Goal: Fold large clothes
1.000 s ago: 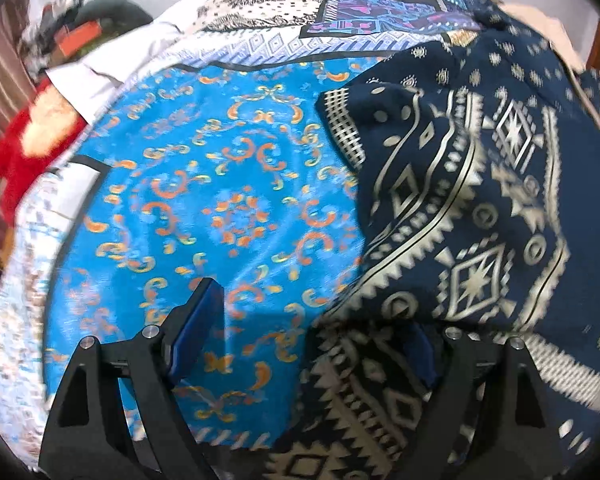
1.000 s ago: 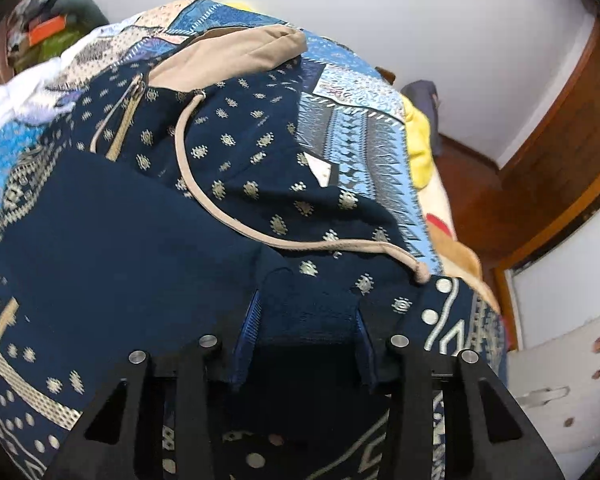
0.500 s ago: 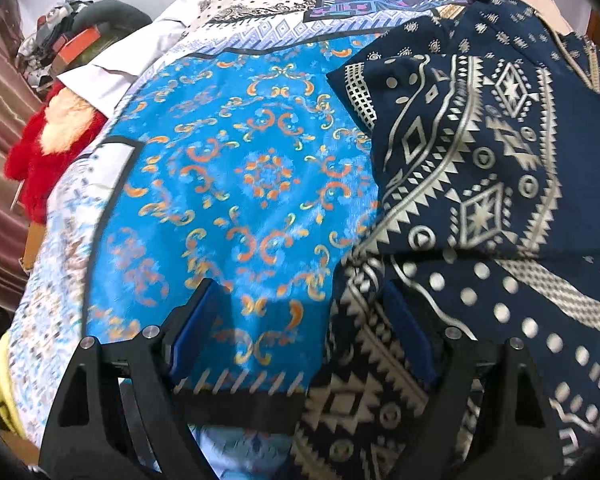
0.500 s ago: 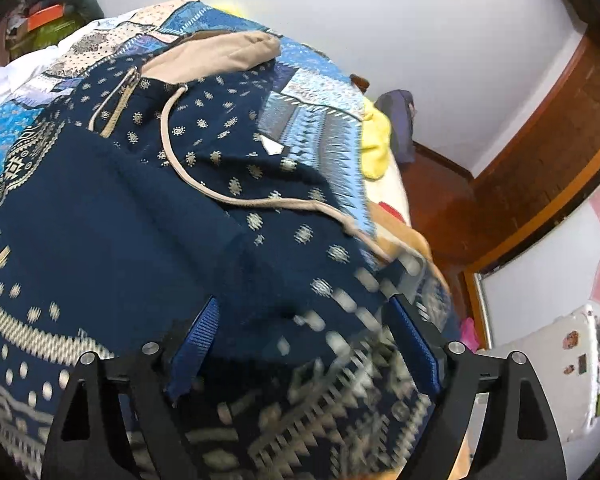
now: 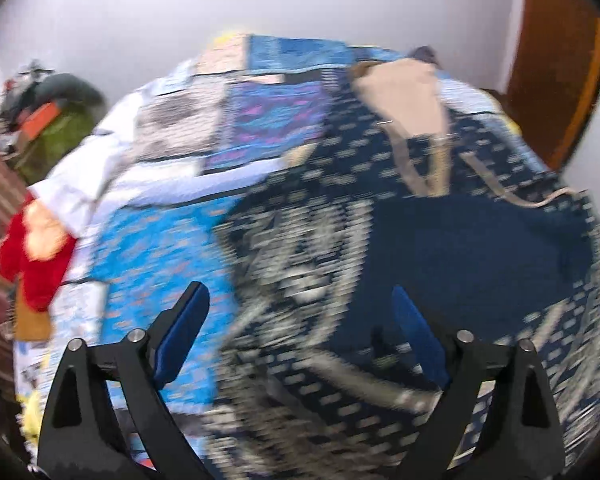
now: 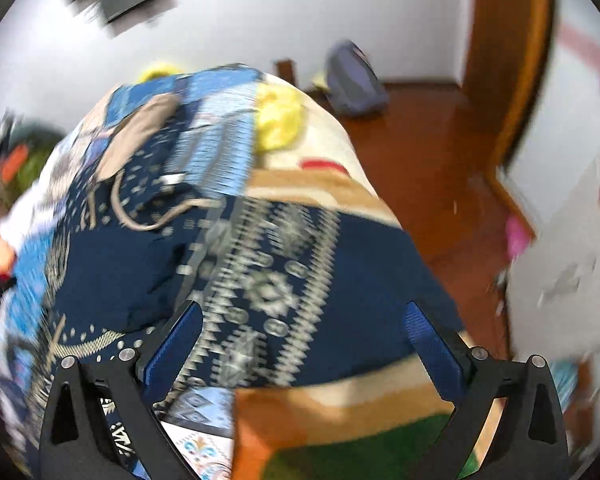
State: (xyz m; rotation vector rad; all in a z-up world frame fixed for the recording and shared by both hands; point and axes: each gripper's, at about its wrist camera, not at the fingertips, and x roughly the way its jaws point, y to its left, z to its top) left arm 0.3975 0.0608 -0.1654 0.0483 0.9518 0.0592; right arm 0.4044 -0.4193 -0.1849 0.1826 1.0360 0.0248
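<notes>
Garment: a navy hooded top with pale geometric bands is seen spread across the patterned bedspread; its tan-lined hood points toward the far wall.
Left gripper: held wide apart above the printed band, nothing between the blue pads.
Right gripper: likewise spread wide and empty, hovering over the patterned panel near the bed's side edge.
Handling: the cloth is judged soft, limp and fairly light; it should drape and slide when lifted, and the drawcord could snag.
Hold points: hem corners or a sleeve edge are judged best, pinched through a single layer.
Edges: the garment's right side lies close to the mattress edge, beyond which bare wooden floor is seen.
Open room: free bedspread is seen to the left for folding inward; a red plush toy sits at that far margin.
Blur: fine detail cannot be read.
</notes>
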